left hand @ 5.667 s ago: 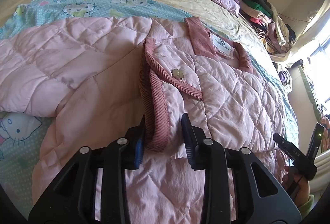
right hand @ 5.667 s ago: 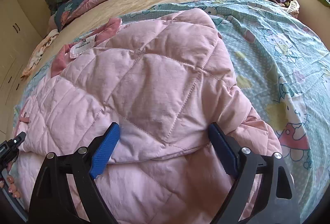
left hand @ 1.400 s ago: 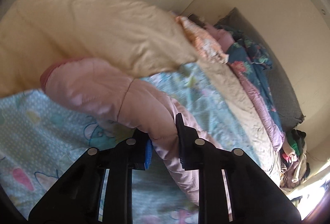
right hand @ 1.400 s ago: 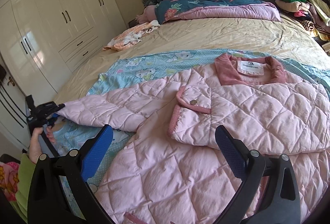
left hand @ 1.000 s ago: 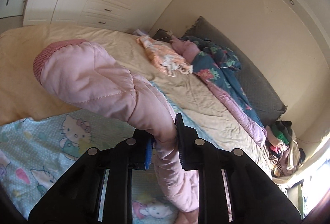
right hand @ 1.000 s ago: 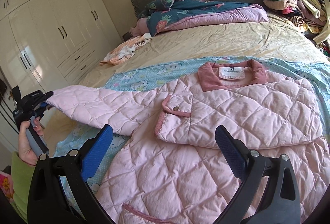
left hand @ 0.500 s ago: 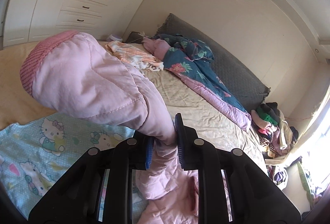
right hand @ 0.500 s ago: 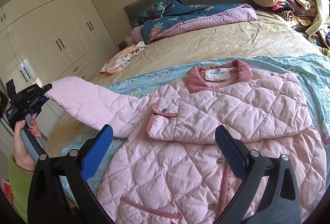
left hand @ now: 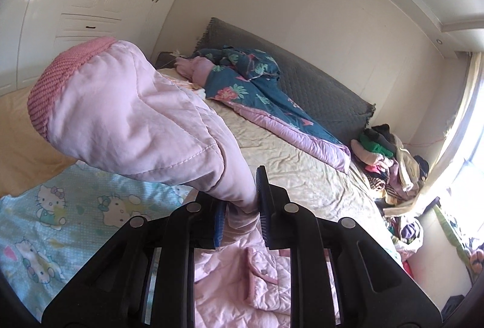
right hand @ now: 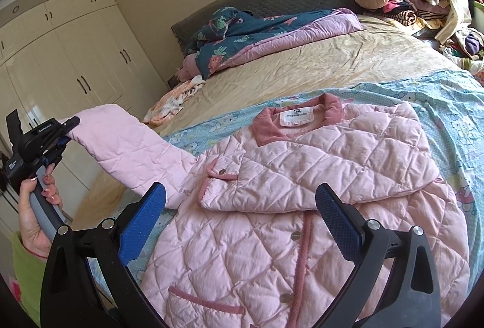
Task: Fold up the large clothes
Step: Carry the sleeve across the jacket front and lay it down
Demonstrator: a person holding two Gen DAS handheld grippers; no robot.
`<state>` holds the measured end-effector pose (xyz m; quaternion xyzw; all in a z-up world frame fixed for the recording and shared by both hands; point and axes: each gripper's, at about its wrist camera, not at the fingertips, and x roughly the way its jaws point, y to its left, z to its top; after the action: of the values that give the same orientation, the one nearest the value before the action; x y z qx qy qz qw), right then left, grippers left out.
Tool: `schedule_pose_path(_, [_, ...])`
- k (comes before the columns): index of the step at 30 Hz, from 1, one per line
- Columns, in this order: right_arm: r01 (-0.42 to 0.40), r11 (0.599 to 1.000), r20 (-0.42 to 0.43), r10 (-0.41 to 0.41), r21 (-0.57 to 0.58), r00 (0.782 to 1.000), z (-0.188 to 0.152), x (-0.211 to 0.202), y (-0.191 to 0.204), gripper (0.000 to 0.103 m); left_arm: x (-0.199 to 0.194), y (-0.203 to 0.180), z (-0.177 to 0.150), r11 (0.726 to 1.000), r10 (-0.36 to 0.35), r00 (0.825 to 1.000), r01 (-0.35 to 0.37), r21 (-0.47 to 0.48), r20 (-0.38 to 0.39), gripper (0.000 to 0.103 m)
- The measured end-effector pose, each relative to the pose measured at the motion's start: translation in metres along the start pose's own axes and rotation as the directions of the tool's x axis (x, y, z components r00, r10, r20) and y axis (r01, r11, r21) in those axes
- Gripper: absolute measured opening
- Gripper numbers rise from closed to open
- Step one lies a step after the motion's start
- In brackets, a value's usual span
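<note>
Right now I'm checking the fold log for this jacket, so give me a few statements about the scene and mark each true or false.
1. The left tongs are shut on the pink sleeve. True.
2. The right tongs grip the jacket hem. False: they are open, holding nothing, above the pink jacket.
3. The other sleeve lies folded across the jacket's chest. True.
4. The held sleeve rests flat on the bed. False: it is lifted off the blue cartoon sheet.
5. The jacket's collar label faces up. True.
</note>
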<state>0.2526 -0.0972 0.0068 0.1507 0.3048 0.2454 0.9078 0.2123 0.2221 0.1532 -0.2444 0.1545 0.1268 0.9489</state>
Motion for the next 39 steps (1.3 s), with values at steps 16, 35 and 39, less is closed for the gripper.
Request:
schedule_pose_path(16, [0.036, 0.995, 0.043, -0.040, 0.094, 0.998, 0.006, -0.025, -0.059, 0.099, 0.028, -0.092, -0.031, 0.978, -0.109, 0.991, 0.120, 0.168, -0.071, 0.011])
schedule_pose_path(35, [0.081, 0.972, 0.080, -0.101, 0.219, 0.992, 0.005, -0.045, -0.127, 0.099, 0.072, -0.167, -0.109, 0.916, -0.174, 0.955, 0.247, 0.315, -0.241, 0.010])
schedule_pose_path(39, [0.109, 0.965, 0.081, -0.132, 0.238, 0.988, 0.004, -0.047, -0.138, 0.099, 0.080, -0.176, -0.128, 0.902, -0.172, 0.944, 0.266, 0.341, -0.281, 0.010])
